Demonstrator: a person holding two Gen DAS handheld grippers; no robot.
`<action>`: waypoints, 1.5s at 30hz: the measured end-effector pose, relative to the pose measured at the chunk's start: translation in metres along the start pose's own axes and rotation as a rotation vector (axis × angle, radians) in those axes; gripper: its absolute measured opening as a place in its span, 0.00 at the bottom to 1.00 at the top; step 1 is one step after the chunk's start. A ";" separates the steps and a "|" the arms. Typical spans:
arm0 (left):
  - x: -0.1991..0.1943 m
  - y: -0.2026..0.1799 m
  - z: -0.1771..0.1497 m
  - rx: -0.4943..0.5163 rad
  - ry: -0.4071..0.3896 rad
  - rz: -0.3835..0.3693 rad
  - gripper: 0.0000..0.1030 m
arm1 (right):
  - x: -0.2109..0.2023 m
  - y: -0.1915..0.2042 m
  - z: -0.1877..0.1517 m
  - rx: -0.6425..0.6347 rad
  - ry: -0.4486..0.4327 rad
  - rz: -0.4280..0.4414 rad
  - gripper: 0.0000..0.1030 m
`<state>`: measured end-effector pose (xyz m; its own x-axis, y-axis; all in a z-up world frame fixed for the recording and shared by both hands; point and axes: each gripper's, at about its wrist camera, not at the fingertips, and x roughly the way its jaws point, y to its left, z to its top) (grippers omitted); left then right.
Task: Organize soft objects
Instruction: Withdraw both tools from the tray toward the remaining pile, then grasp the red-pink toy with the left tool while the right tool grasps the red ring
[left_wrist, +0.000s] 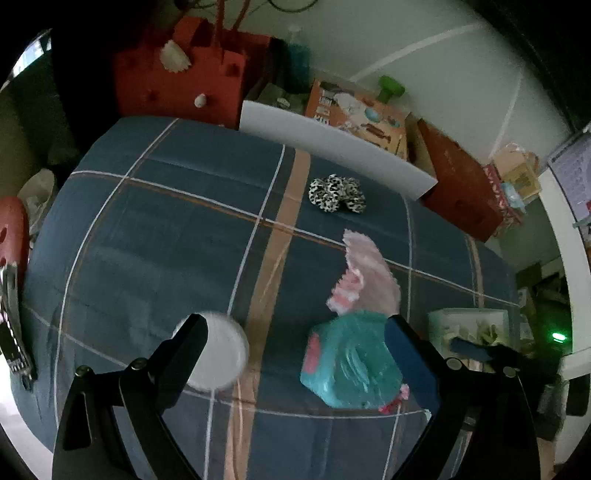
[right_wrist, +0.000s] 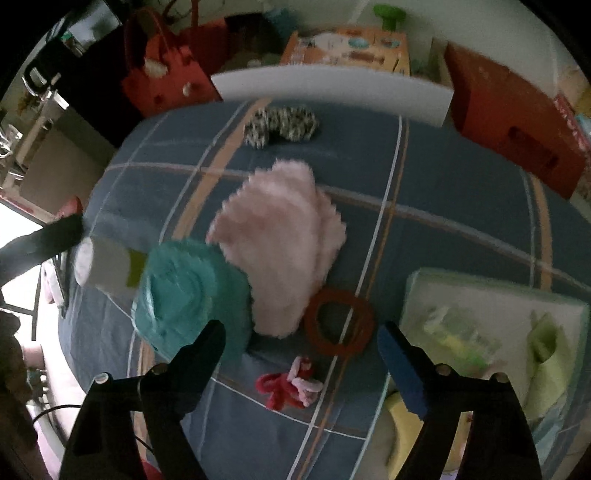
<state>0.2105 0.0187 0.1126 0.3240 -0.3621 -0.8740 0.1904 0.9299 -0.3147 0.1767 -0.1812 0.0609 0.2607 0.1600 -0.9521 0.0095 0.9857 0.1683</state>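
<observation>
Lying across a surface (right_wrist: 461, 177) draped in blue plaid cloth: a fluffy pink cloth (right_wrist: 280, 243), touching a teal pouch (right_wrist: 188, 295) at its left edge. Sitting beyond, near a white board (right_wrist: 332, 88), a leopard-print scrunchie (right_wrist: 282, 123). Resting just beside the pink cloth, a red ring (right_wrist: 338, 321), with a red-and-pink knot of cord (right_wrist: 290, 386) nearer. Hovering spread and holding nothing, the right hand-held gripper (right_wrist: 301, 343). Hanging likewise spread over the teal pouch, the left hand-held gripper (left_wrist: 295, 332).
</observation>
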 end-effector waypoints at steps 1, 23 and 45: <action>-0.002 -0.001 -0.007 0.000 -0.005 -0.004 0.94 | 0.006 -0.001 -0.004 0.001 0.012 0.001 0.80; 0.049 -0.040 -0.124 0.093 0.027 -0.056 0.94 | 0.051 -0.004 -0.009 -0.112 0.072 -0.047 0.48; 0.109 -0.105 -0.133 0.228 0.075 -0.084 0.88 | 0.060 -0.033 -0.003 -0.081 0.066 0.005 0.25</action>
<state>0.1024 -0.1100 0.0007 0.2297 -0.4241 -0.8760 0.4203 0.8550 -0.3038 0.1892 -0.2044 -0.0024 0.1960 0.1651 -0.9666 -0.0704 0.9855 0.1541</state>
